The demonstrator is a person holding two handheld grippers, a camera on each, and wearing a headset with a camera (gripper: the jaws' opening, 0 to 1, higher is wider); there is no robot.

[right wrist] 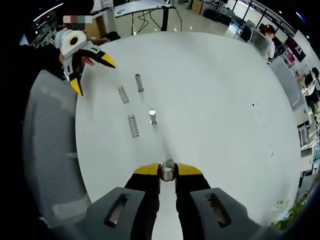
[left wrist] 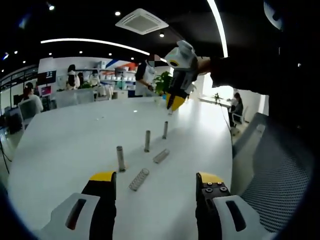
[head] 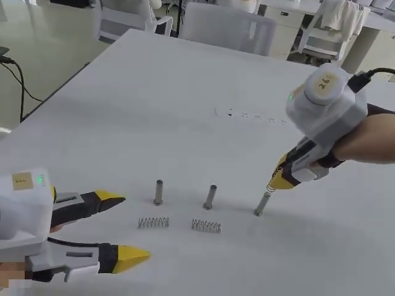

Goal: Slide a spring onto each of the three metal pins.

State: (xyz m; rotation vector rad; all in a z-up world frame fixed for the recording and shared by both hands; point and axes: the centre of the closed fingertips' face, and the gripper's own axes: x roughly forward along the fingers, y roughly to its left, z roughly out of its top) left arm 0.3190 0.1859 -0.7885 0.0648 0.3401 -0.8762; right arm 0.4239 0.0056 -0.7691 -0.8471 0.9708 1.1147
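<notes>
Three metal pins are being carried upright on a white table (head: 185, 111), set in a row running along its near edge and well apart from one another: a left pin (head: 158, 192), a middle pin (head: 211, 197) and a right pin (head: 262, 204). Two springs are being borne flat on the top between that row and the near edge, one spring (head: 153, 222) near the left pin, the other spring (head: 206, 226) near the middle pin, neither touching a pin. A short line of small dark marks (head: 250, 115) is being shown farther toward the far edge.
</notes>
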